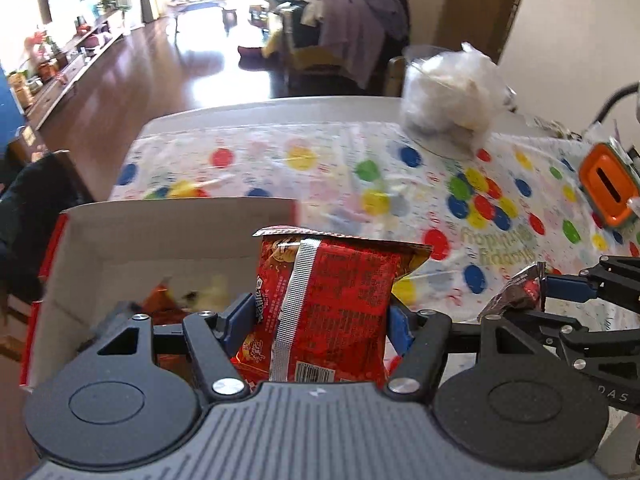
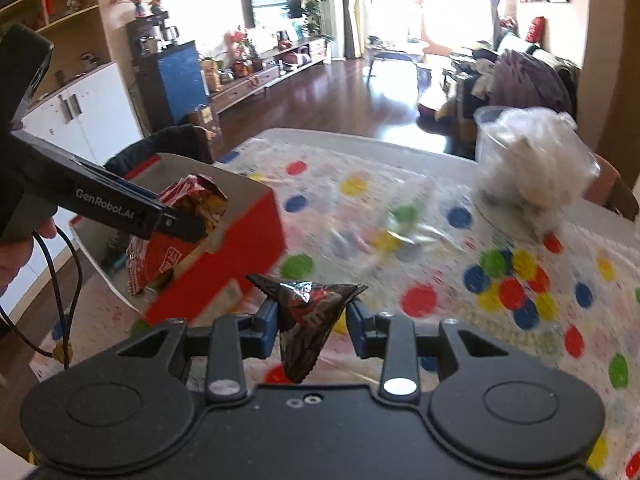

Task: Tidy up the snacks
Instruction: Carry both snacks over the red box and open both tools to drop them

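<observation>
Holding a red snack packet (image 1: 332,312) upright, left gripper (image 1: 320,320) hangs over the box (image 1: 180,224), nearer than right gripper (image 2: 312,316), apparently pinching a dark wrapper (image 2: 308,320).

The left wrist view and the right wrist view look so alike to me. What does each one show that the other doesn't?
Only the left wrist view shows the orange box at the table's edge and the red snack packet's printed back.

Only the right wrist view shows the cardboard box's red outer wall, the white cabinet and a hand on the left gripper's handle.

Both show the dotted tablecloth, the white bag and the dark wrapped snack between the right gripper's fingers.
</observation>
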Demonstrator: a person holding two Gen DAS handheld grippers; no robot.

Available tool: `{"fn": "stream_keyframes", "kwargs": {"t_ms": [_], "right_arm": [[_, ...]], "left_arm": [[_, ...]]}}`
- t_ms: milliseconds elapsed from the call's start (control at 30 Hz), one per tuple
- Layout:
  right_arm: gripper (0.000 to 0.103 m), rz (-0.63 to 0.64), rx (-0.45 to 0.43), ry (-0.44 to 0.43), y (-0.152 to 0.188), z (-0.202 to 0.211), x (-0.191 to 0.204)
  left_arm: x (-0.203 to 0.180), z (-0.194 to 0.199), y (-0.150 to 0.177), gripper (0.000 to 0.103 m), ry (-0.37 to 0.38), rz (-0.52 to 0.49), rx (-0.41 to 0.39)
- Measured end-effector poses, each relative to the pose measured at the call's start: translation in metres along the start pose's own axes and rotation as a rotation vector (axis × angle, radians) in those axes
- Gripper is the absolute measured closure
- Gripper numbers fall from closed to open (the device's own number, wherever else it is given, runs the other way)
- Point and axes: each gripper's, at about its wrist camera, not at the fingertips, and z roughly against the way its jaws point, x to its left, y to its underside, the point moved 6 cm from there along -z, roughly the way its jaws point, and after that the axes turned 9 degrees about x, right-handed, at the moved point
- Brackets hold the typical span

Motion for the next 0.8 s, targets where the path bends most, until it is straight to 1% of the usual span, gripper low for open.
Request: {"fn": "stream_keyframes", "kwargs": {"t_ms": [233,367,633,800], "right_arm": [[0.069,0.045,-0.017,-0.022,-0.033,-0.02,0.044],[0.069,0.057,-0.014,-0.034,-0.049,-0.036,0.066],[0.069,0.063,0.028,-0.048,-0.074,-0.079,0.101],[0.069,0.056,0.059,-0.054,-0.089,-0.11,0.115]], "left_arm": [[0.059,0.014,0.004,0.036,-0.05,0.064,-0.017],[0.084,0.015,0.005,0.036,-0.078,0.07,-0.02],[0.14,0.003,0.006,0.036,-0.156,0.082,-0.004],[0.168,-0.014,0.003,0.036,-0.174,0.081,0.033]]}}
